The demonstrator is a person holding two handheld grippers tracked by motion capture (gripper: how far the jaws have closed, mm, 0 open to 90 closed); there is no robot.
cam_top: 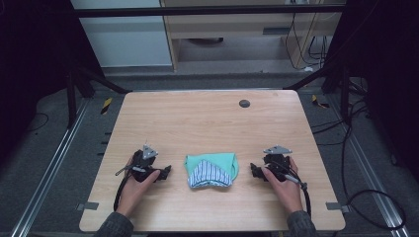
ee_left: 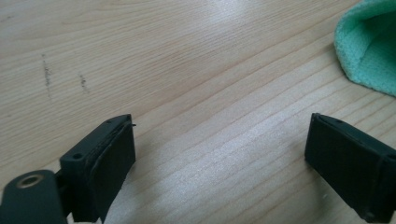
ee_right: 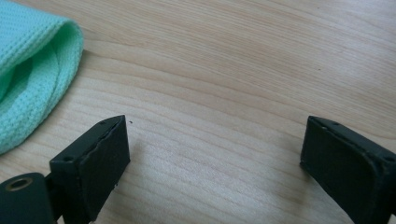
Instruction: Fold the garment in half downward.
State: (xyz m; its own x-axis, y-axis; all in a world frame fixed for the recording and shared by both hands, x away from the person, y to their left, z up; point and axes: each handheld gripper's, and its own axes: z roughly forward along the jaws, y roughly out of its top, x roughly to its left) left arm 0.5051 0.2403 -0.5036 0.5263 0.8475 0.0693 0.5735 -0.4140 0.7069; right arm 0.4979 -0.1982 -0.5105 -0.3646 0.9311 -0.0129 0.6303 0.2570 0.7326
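Observation:
A folded mint-green knit cloth (cam_top: 211, 170) with a blue-and-white striped part on top lies on the wooden table (cam_top: 207, 123), near its front middle. My left gripper (cam_top: 167, 172) rests on the table just left of the cloth, held in a hand, its jaws wide open and bare. In the left gripper view the green cloth (ee_left: 371, 44) sits at the upper right, apart from the left gripper (ee_left: 219, 140). My right gripper (cam_top: 253, 171) rests just right of the cloth, open. In the right gripper view the green cloth (ee_right: 28, 70) fills the upper left, beside the right gripper (ee_right: 215, 144).
A small dark round disc (cam_top: 244, 103) is set in the table near its far edge. Black frame bars (cam_top: 99, 79) and cables (cam_top: 365, 197) run around the table on the grey floor.

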